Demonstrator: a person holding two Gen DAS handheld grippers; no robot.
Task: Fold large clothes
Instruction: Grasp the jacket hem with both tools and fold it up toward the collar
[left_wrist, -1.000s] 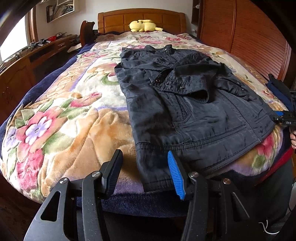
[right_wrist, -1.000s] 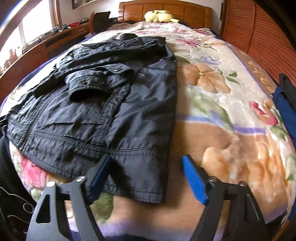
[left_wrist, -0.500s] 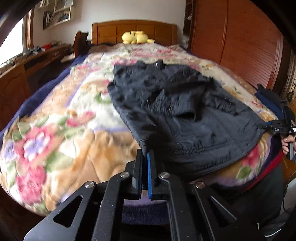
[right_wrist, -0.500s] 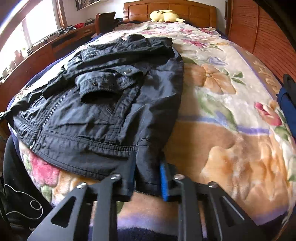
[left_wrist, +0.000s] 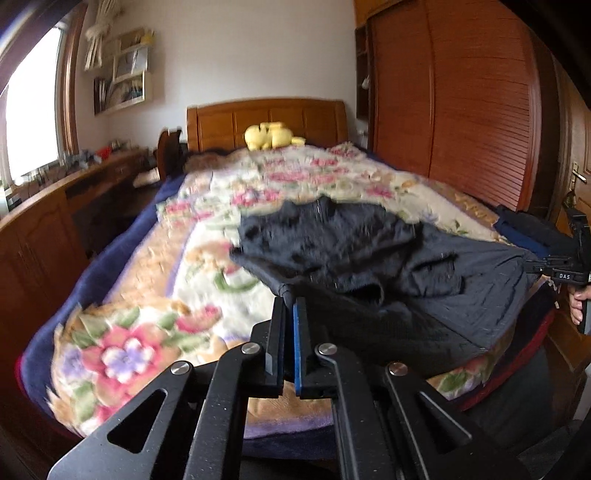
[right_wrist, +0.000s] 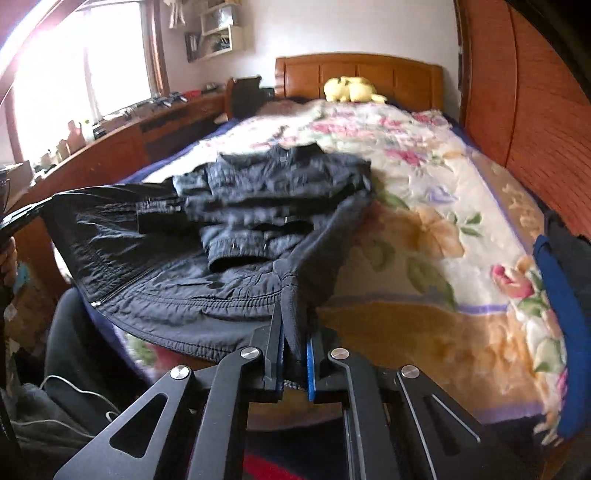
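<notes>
A black jacket (left_wrist: 369, 254) lies on a bed with a floral blanket (left_wrist: 177, 280); it also shows in the right wrist view (right_wrist: 236, 258). My left gripper (left_wrist: 290, 301) is shut on one bottom hem corner of the jacket. My right gripper (right_wrist: 293, 314) is shut on the other hem corner, and shows at the right edge of the left wrist view (left_wrist: 543, 264). The hem is lifted off the bed and stretched between the two grippers. The collar end still rests on the blanket, with a sleeve folded across the front.
A yellow plush toy (left_wrist: 271, 136) sits by the wooden headboard (left_wrist: 266, 120). A wooden wardrobe (left_wrist: 461, 103) runs along the right side, a wooden desk (left_wrist: 44, 221) along the left. Dark blue clothing (right_wrist: 557, 280) lies at the bed's right edge.
Both grippers closed on the jacket's bottom hem corners, then lifted the hem up off the blanket and carried it toward the collar. The views are blurred by motion.
</notes>
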